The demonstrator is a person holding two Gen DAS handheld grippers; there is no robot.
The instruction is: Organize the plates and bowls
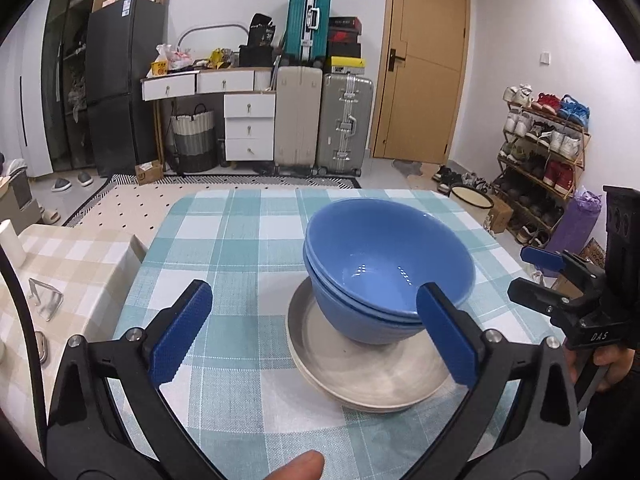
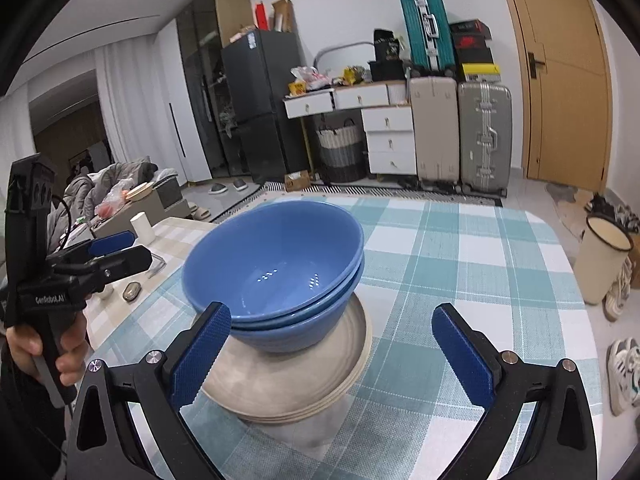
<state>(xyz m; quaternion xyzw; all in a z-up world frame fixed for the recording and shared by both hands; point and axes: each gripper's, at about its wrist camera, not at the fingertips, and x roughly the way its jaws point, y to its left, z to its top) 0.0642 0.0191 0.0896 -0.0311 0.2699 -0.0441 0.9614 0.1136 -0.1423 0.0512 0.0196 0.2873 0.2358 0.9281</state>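
Note:
Stacked blue bowls sit nested on a stack of beige plates on the checked tablecloth. My left gripper is open and empty, just in front and left of the stack; its right pad is close to the bowls' near rim. In the right wrist view the bowls and plates lie ahead and left. My right gripper is open and empty, its left pad near the bowls. Each gripper shows in the other's view: the right and the left.
A second beige-checked table adjoins at the left with a white cup and small items. A cream bin and shoes stand on the floor at the right. Suitcases, drawers and a fridge line the far wall.

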